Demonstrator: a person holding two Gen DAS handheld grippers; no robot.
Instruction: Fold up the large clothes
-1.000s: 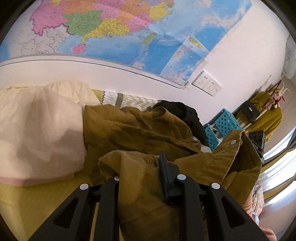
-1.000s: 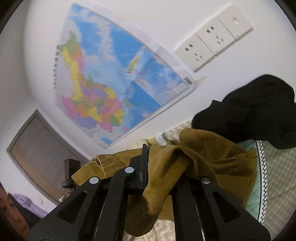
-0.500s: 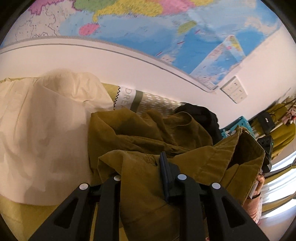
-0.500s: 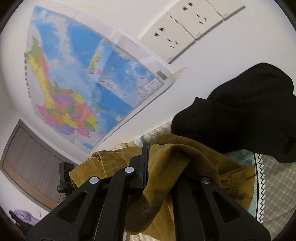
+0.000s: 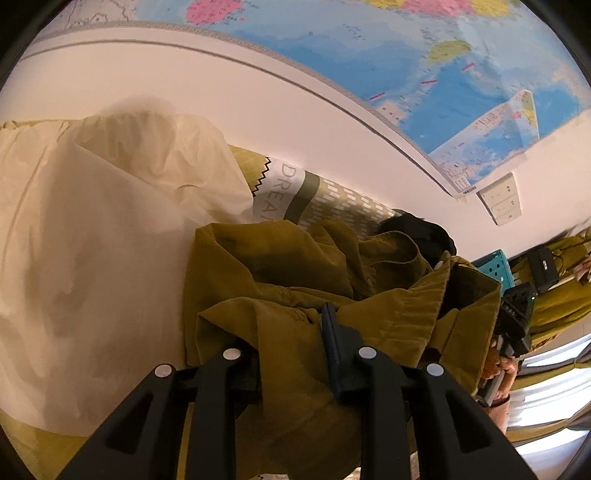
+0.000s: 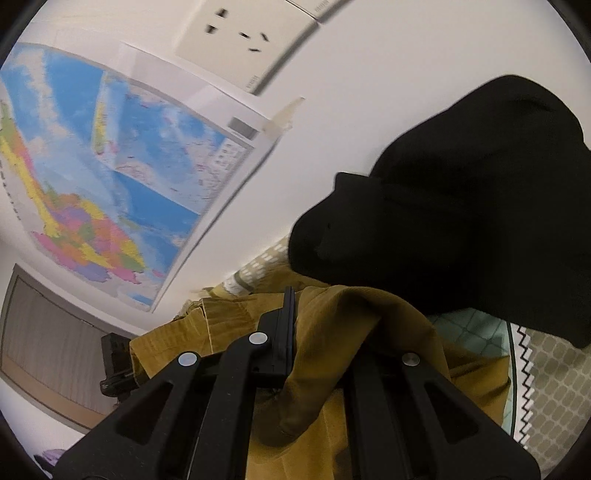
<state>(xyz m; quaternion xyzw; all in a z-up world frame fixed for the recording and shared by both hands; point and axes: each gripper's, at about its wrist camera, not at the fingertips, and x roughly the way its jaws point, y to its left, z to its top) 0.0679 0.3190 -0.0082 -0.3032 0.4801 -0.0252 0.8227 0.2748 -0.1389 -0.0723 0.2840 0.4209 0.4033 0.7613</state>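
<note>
A mustard corduroy garment (image 5: 295, 266) lies bunched on the bed, with one edge lifted between both grippers. My left gripper (image 5: 291, 332) has this cloth between its fingers and its jaws are opening; the left finger is buried under the fabric. In the right wrist view the same mustard garment (image 6: 369, 314) drapes over my right gripper (image 6: 317, 332), which is shut on a fold of it. The right gripper's body (image 5: 513, 325) and the hand (image 5: 495, 369) holding it show at the far right of the left wrist view.
A black garment (image 6: 461, 203) lies heaped just beyond the mustard one, against the wall. A white cloth (image 5: 92, 240) covers the bed's left side. The patterned bedsheet (image 5: 332, 199) runs up to a wall with a map (image 5: 406, 55) and sockets (image 6: 251, 33). A teal basket (image 5: 495, 262) stands at the right.
Both grippers have carried the mustard garment forward and down toward the wall. The black garment and sockets loom larger in the right wrist view; the white cloth fills more of the left.
</note>
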